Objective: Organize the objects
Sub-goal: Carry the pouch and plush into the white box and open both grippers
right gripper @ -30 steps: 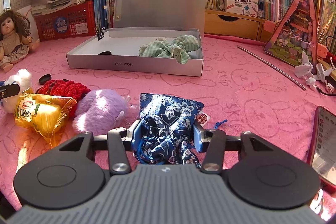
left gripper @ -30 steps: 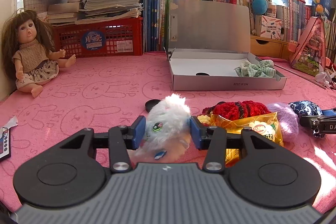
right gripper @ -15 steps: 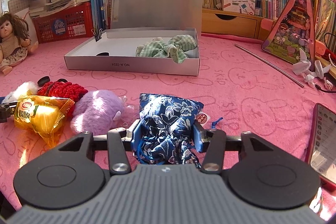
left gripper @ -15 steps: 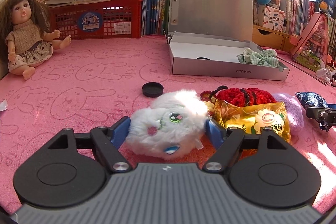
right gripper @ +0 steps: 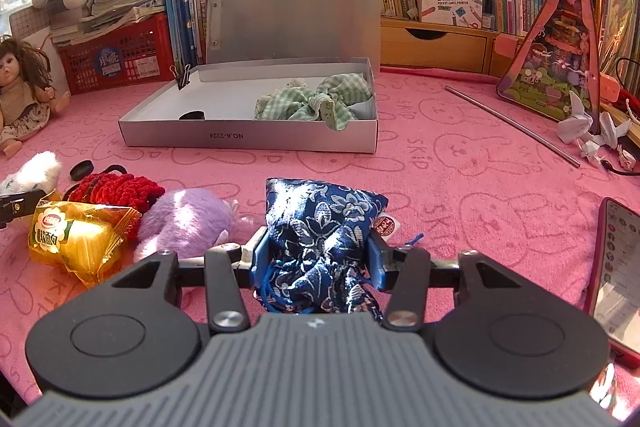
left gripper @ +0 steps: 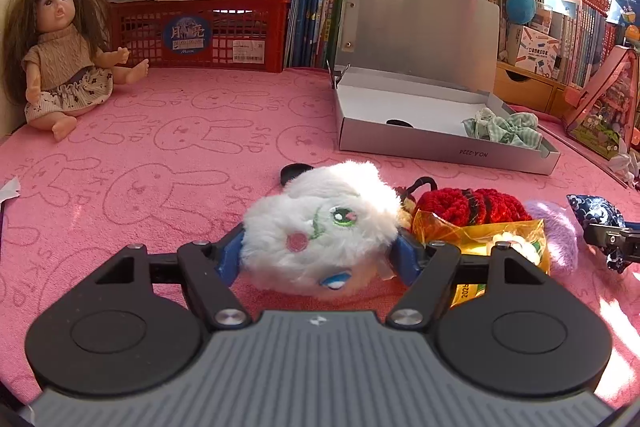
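Observation:
My left gripper (left gripper: 320, 255) stands open around a white fluffy plush (left gripper: 320, 231) that lies on the pink cloth; its blue pads sit at the plush's sides. My right gripper (right gripper: 316, 255) is shut on a dark blue floral pouch (right gripper: 320, 223) that rests on the cloth. An open silver box (right gripper: 248, 139) stands farther back and holds a green checked scrunchie (right gripper: 316, 99). Beside the plush lie a red knitted item (left gripper: 476, 205), a yellow snack packet (left gripper: 492, 239) and a purple plush (right gripper: 188, 223).
A doll (left gripper: 60, 55) sits at the far left. A red crate (left gripper: 200, 31) with books and rows of books line the back. A small black cap (left gripper: 294, 173) lies behind the plush. A phone (right gripper: 618, 271) lies at the right, with a metal rod (right gripper: 512, 121) beyond.
My left gripper has opened wide around the white plush, which now lies spread flat on the cloth, and has moved lower and closer. My right gripper has stayed shut on the pouch, hardly moving.

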